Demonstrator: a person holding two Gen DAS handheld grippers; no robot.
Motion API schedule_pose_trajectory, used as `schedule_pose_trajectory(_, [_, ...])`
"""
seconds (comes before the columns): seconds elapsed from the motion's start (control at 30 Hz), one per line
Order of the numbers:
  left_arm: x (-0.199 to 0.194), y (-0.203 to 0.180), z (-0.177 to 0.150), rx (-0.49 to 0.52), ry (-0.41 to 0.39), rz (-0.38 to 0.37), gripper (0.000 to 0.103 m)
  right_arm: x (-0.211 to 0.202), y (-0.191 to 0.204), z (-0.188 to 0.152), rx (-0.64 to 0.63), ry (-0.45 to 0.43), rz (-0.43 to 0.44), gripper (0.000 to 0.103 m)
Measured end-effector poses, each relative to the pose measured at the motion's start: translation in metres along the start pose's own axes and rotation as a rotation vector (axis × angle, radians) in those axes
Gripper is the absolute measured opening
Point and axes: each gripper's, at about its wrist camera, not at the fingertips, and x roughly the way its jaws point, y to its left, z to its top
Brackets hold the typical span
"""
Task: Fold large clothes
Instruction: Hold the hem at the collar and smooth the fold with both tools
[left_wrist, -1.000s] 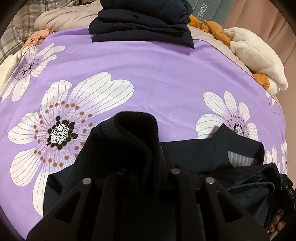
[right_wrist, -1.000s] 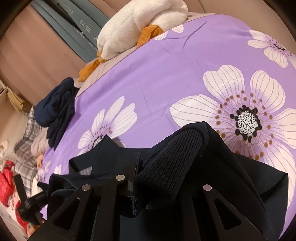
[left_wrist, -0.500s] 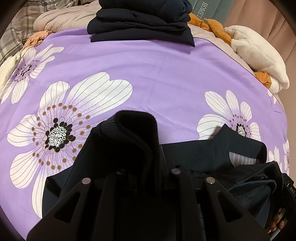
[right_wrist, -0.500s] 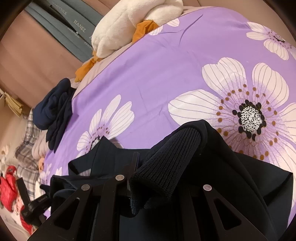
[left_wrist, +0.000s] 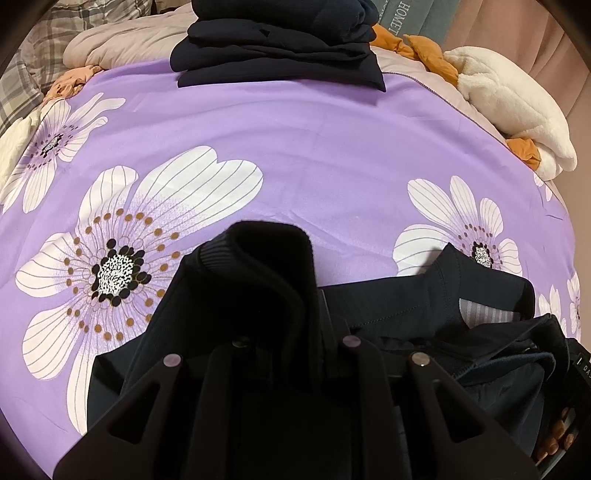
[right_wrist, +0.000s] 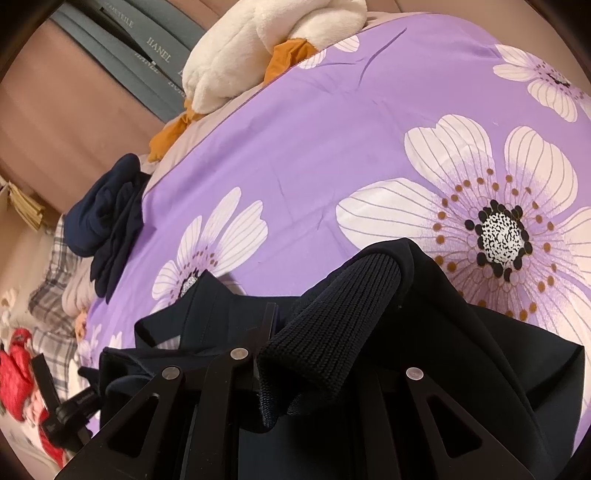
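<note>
The left hand-held gripper (left_wrist: 291, 314) is clamped on a ribbed cuff (left_wrist: 266, 251) of the dark garment (left_wrist: 406, 306), which lies on the purple floral bedspread (left_wrist: 314, 155). The right hand-held gripper (right_wrist: 314, 350) is clamped on another ribbed cuff (right_wrist: 332, 325).

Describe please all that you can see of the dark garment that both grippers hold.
The dark navy garment lies crumpled at the near edge of the purple flowered bedspread. It looks like a jacket: smooth outer cloth, ribbed knit cuffs and a pale striped lining inside the collar. The left gripper is shut on one ribbed cuff, which folds over its fingers; the right gripper is shut on the other ribbed cuff.
</note>
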Motion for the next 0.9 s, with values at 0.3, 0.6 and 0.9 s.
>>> schedule_pose_trajectory(0.3, [0.001,0.004,0.003,-0.016,0.019,-0.027,0.020,0.000,-0.001,0.007,0.030,0.027,0.025,0.019])
schedule_pose_trajectory(0.6, [-0.001,-0.001,0.004,-0.008,0.010,-0.009,0.020,-0.004,0.002,0.010,0.034,0.029,0.044,0.037])
schedule_pose_trajectory(0.9, [-0.006,0.005,0.005,-0.043,-0.012,-0.063,0.023,-0.009,0.002,0.015,0.033,0.021,0.021,0.044])
